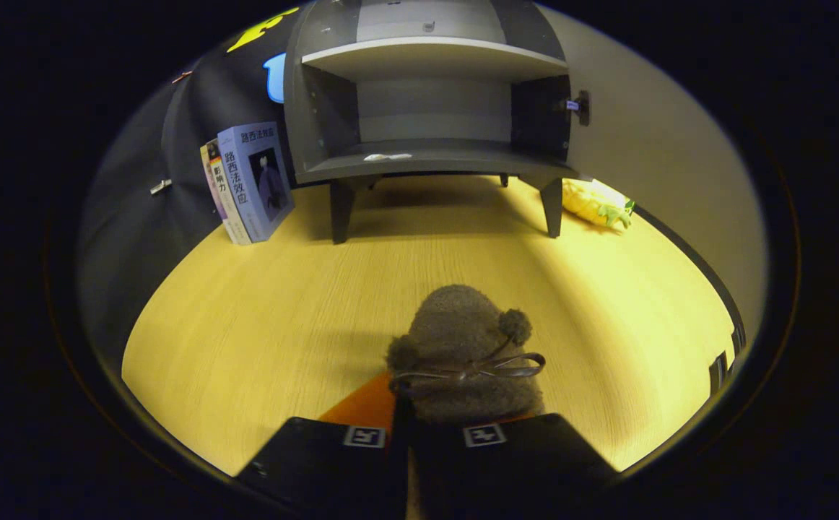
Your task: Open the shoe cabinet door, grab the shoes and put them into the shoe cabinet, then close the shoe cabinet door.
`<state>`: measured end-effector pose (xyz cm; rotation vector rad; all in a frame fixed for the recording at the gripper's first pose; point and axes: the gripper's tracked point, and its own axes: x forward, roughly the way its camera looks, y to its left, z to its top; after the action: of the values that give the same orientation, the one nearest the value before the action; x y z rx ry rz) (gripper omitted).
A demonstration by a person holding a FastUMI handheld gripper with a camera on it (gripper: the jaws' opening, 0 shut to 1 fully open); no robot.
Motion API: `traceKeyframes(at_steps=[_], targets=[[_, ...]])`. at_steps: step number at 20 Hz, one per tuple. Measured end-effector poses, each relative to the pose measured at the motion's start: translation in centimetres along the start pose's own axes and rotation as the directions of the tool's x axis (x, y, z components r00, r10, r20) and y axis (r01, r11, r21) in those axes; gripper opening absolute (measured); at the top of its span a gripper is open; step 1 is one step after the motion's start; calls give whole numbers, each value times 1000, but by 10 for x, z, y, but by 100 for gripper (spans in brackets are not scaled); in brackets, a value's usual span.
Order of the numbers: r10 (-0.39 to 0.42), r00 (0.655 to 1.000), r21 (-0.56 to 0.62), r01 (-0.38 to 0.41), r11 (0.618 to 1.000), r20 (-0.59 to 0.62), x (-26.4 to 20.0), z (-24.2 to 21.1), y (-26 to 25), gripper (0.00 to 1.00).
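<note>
Gripper view showed the gripper [425,433] with its fingers drawn almost together, clamped on the heel of a fuzzy grey-brown slipper shoe with pompoms and a ribbon bow [463,354] above the yellow wooden floor [261,318]. Well beyond stood the grey shoe cabinet [430,108], door open, beside upright books [250,180].

Single fisheye cam rides on the gripper [409,433], looking forward along its fingers, low over the wooden floor [246,325] and angled slightly down. Fuzzy shoe [463,347] sits right at the lens, clamped between the fingers. View faces the open shoe cabinet [427,108] head-on, well beyond the fingers; books [250,180] lean to its left, a plush toy [596,204] lies to its right.
</note>
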<state>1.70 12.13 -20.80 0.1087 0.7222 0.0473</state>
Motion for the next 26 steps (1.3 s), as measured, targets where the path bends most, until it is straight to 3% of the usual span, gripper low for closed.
traceKeyframes(at_steps=[1,2,7,13,19,26], targets=[[9,1000,15,-9,1000,-8,0,0,6,19],[12,1000,14,-12,1000,-3,-1,2,8,14],[44,999,-21,-43,999,33,-19,37,7,14],[89,995,56,-91,994,46,-72,97,5,13],[129,987,20,-131,991,94,-136,176,11,14],[143,982,21,-147,989,126,-173,285,25,14]])
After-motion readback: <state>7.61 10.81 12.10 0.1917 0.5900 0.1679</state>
